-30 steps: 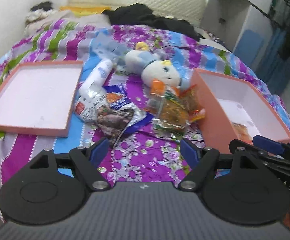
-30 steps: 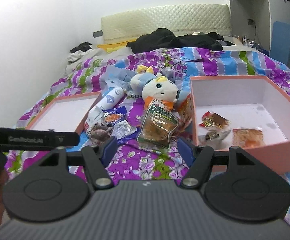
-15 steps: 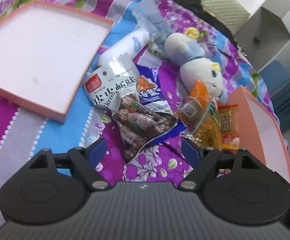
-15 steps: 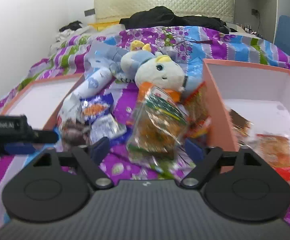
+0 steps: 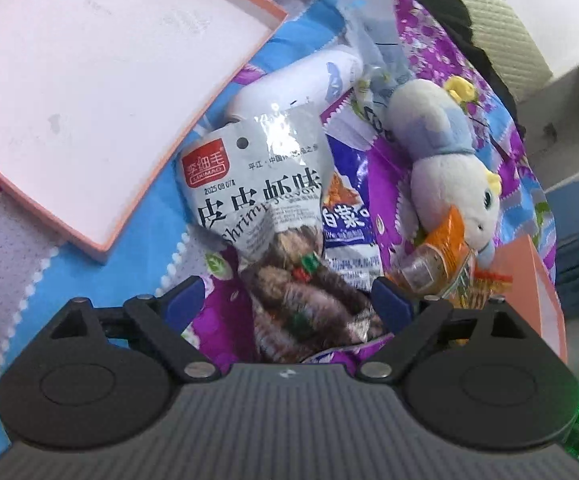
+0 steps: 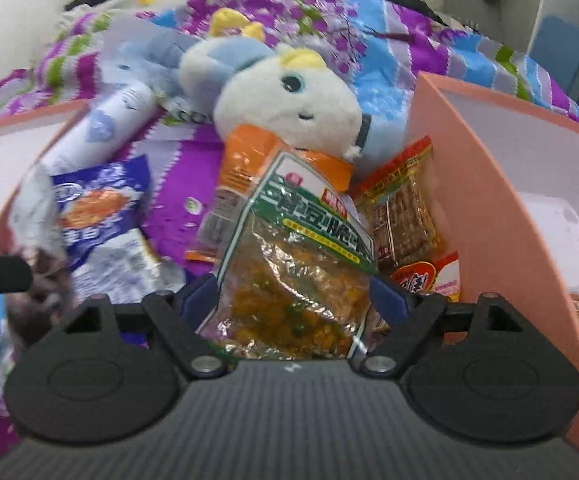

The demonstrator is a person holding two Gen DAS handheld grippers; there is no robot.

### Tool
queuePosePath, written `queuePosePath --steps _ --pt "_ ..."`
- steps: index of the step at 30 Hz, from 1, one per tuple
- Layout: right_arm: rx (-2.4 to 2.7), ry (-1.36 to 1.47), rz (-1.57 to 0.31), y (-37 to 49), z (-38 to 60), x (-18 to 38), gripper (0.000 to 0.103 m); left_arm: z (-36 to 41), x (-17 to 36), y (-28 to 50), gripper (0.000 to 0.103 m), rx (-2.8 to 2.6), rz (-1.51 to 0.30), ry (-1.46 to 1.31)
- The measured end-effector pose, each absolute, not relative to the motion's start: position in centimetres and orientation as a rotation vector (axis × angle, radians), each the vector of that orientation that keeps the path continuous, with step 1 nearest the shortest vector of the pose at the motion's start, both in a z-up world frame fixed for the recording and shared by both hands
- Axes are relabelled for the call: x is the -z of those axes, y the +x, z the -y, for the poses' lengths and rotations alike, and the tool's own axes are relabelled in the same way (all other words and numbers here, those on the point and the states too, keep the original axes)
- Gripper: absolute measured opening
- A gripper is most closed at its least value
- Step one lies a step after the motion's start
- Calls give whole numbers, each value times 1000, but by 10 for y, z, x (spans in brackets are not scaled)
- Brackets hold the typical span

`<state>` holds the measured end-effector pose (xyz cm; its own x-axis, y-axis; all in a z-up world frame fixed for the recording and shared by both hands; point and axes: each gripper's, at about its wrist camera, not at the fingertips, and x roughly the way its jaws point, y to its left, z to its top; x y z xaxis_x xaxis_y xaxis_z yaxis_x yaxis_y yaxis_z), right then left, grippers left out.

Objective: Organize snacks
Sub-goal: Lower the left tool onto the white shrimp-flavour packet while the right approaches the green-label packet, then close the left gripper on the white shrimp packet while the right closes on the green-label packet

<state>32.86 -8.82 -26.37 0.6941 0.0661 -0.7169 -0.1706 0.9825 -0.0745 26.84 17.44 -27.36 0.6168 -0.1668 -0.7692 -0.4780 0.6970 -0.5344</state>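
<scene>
- And here is the silver shrimp-flavour snack packet [image 5: 273, 216] with its red label and clear window of dark brown pieces, lying on the purple flowered bedspread [image 5: 225, 320], its lower end between the blue pads of the left gripper [image 5: 289, 306].
- Left gripper's jaws are opening, wide either side of the packet, pads not pressing it.
- Tucked under that packet's right edge lies a blue-and-white crinkled snack bag [image 5: 347, 216], overlapping it closely.
- Over on the other side, the green-topped clear pouch of yellow-orange pieces [image 6: 297, 264] sits between the right gripper [image 6: 293, 300] pads; those jaws are opening too, with no squeeze showing on the film.
- An orange sachet [image 6: 245, 160] pokes out from beneath the pouch's top edge.
- Just right of the pouch, a red-and-yellow packet of brown squares [image 6: 405, 216] leans against the pink wall of the deep cardboard box [image 6: 489, 200].
- Behind the pile, crowding it, a white-and-blue plush toy with yellow tufts [image 6: 285, 92] rests its head against the orange sachet.
- A white cylindrical tube with a blue emblem [image 5: 297, 80] lies beyond the silver packet, touching its top.
- A pale translucent plastic bag [image 5: 373, 36] lies above the tube.
- Far left, the shallow pink-rimmed white tray [image 5: 193, 132] lies flat on the bedspread, close beside the silver packet.
- In the right wrist view, the tip of the left gripper shows at the left edge, dark and blurred.
</scene>
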Motion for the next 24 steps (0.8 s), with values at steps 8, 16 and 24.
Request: queuePosePath --steps 8,16,24 --pt "-106 -111 -859 341 86 281 98 -173 291 287 91 -264 -937 -869" --pt "-96 -37 -885 336 102 276 75 -165 287 287 71 -274 -971 -794" --pt "-92 -18 -864 312 110 255 37 -159 269 274 54 -240 -986 -721"
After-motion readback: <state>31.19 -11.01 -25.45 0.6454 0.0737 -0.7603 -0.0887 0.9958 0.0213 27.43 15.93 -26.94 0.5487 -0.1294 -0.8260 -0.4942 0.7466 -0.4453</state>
